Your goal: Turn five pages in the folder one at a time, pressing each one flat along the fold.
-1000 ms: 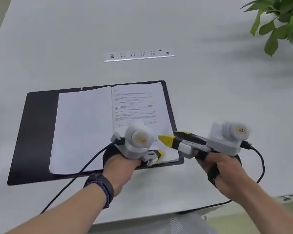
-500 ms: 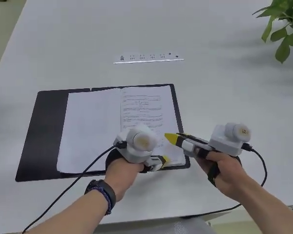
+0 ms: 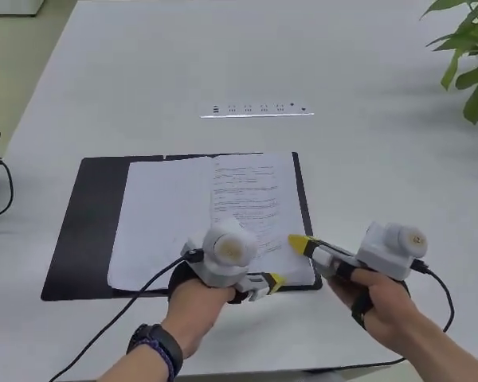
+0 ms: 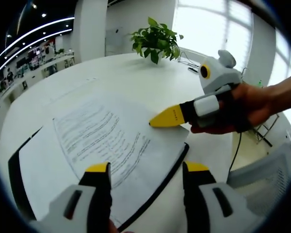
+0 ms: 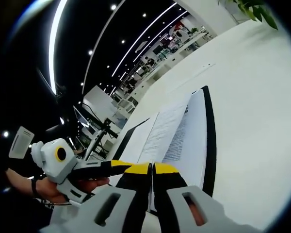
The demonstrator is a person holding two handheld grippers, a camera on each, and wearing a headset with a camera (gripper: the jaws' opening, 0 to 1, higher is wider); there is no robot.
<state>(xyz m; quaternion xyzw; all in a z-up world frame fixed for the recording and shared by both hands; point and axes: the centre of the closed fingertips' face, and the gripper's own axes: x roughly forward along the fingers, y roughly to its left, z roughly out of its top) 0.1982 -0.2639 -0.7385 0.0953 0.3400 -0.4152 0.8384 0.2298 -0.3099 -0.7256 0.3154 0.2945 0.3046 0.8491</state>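
White table point(image 3: 366, 159): open black folder point(image 3: 88, 231), socket strip point(image 3: 259, 110) beyond.

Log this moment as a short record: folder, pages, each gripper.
folder: black, open flat on the white table
left page: blank side up
right page: printed text
left gripper: open, jaws apart over the folder's near right corner
right gripper: jaws together, tip at the right page's outer edge; grip on paper unclear
behind folder: power strip
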